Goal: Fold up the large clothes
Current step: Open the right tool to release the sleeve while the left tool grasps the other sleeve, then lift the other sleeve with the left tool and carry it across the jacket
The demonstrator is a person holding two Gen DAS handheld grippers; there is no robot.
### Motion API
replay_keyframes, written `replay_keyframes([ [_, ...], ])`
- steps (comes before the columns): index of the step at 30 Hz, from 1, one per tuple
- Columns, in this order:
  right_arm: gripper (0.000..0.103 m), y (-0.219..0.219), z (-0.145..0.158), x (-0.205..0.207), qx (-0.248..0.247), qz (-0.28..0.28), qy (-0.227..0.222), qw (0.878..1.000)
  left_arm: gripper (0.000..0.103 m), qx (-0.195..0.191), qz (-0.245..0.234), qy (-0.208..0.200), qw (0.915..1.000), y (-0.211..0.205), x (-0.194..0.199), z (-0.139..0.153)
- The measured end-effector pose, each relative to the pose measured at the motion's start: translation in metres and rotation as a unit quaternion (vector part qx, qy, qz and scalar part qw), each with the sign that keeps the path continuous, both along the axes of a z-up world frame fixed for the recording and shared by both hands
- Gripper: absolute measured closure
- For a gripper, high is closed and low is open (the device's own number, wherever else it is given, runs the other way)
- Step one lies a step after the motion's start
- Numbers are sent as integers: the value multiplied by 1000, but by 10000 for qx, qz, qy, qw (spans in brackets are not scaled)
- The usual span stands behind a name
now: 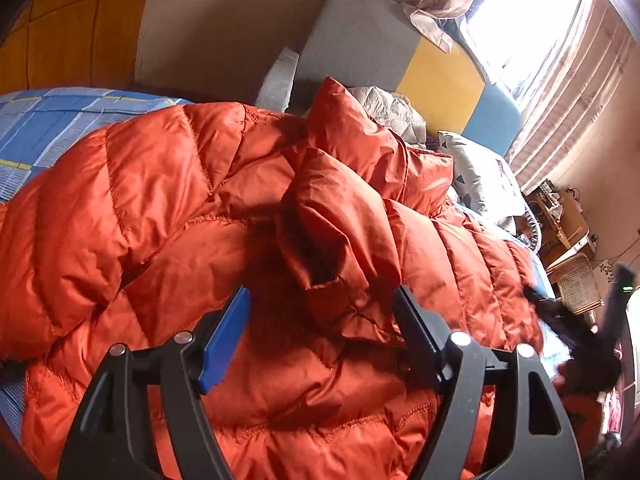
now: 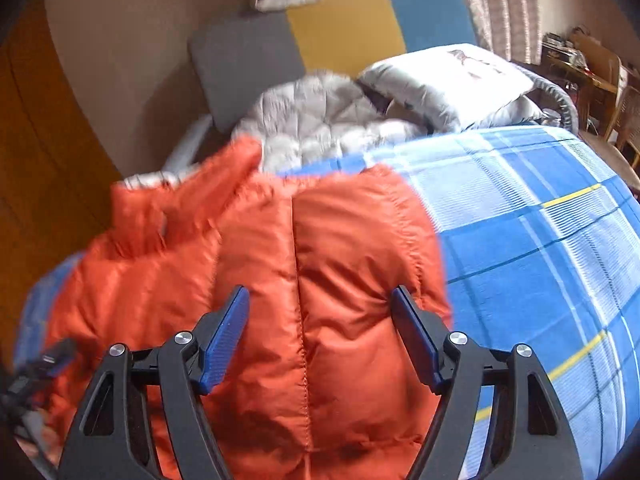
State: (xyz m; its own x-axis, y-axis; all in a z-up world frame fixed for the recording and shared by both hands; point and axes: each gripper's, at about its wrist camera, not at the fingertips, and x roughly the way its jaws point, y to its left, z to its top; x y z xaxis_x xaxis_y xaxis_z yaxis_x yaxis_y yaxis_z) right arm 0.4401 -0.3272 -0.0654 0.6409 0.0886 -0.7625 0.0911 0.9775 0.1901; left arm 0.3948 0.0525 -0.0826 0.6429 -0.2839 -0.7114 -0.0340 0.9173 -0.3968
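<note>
Orange puffy quilted coat (image 1: 200,208) lies spread out on my bed, on top of the blue checked bedsheet with white and yellow lines (image 2: 540,240). The coat is big and shiny, with lots of stitched lines across it. One part of it, which looks like a sleeve (image 1: 340,232), is folded over and sits bunched up on the middle of the coat.

My left tongs (image 1: 320,336) are wide apart and hold nothing. They hang just over the coat, near the bunched-up part. The blue pads (image 1: 224,340) are not touching the cloth as far as I can tell.

My right tongs (image 2: 320,336) are wide apart too, and hold nothing. They are over another part of the coat, where a long seam (image 2: 300,300) runs straight down between them. The edge of the coat is just beside the right pad, and the bedsheet shows past it.

Behind the coat there is a grey quilted jacket (image 2: 320,120) and a grey pillow (image 2: 452,76). A headboard with grey, yellow and blue squares (image 2: 344,28) stands at the back.
</note>
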Motion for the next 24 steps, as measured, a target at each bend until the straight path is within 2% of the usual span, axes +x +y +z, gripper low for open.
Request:
replay_keyframes([
  [7,29,24,-29,1,-317,272,91,9991,31,-25,-101,12,9999,1,8,1],
  [8,29,23,-32,1,-326,261,96,9991,34,-13,-77,25,10000,1,9,0],
  [10,29,21,-35,0,-319,248,92,9991,44,-82,-33,103,9999,5,14,-5],
  [11,29,21,-37,0,-332,251,92,9991,56,-100,-9,135,9999,7,16,-7],
  [12,28,22,-38,1,-359,258,90,9990,72,-110,21,186,9998,8,17,-11],
  [15,27,29,-42,0,-526,296,109,9981,85,-36,136,313,9994,10,18,-24],
  [17,26,33,-44,2,-637,325,131,9974,86,21,154,372,9992,8,17,-34],
  [22,25,41,-50,6,-971,353,178,9945,88,171,236,187,9994,1,3,-41],
  [24,24,40,-51,7,-987,352,181,9943,83,192,260,237,9992,2,4,-39],
])
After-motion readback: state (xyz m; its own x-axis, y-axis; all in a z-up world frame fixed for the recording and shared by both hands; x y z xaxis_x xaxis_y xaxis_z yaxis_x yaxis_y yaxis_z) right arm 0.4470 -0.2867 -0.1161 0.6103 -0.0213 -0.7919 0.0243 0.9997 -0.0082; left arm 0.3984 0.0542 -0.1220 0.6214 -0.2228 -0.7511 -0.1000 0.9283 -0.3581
